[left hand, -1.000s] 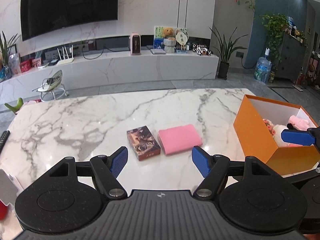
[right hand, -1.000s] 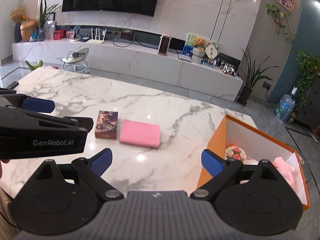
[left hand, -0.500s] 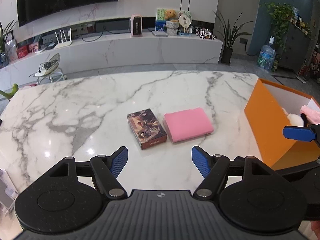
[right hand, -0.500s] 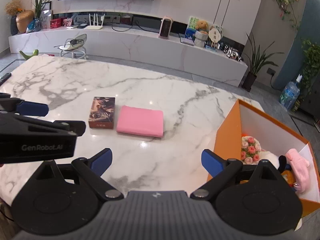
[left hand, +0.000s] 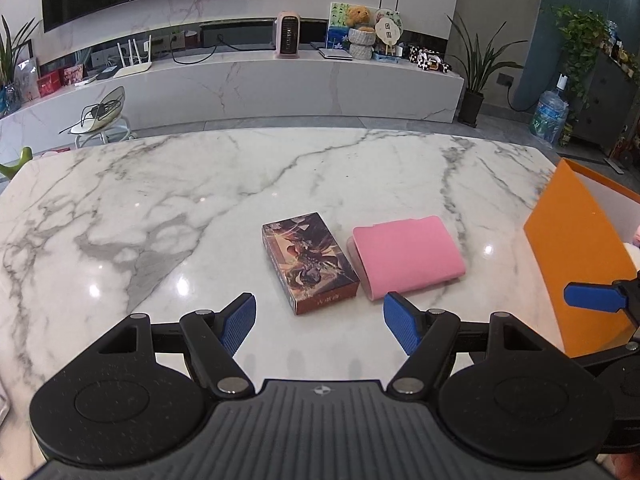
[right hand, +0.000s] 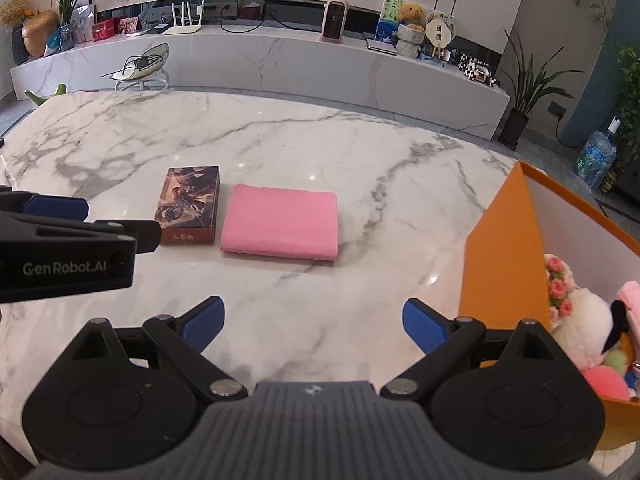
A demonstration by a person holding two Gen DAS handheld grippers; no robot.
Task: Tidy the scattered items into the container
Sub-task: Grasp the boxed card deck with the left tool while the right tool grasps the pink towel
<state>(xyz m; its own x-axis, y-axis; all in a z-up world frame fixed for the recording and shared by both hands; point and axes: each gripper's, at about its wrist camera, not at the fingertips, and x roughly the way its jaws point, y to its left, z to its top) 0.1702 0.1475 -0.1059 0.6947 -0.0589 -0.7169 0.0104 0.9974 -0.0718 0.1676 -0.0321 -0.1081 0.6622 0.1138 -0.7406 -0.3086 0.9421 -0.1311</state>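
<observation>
Two items lie on the marble desk just ahead of the wide-open, empty left claw: a picture box and pink pouch. Right of the equally spread, empty right claw, the orange container already holds plush toys.

Card box beside pink pouch, orange box holding perhaps plush toys

Marking "GenRobot.AI" is printed in grey on the black body of the left gripper. The card box carries characters too small to read.
</observation>
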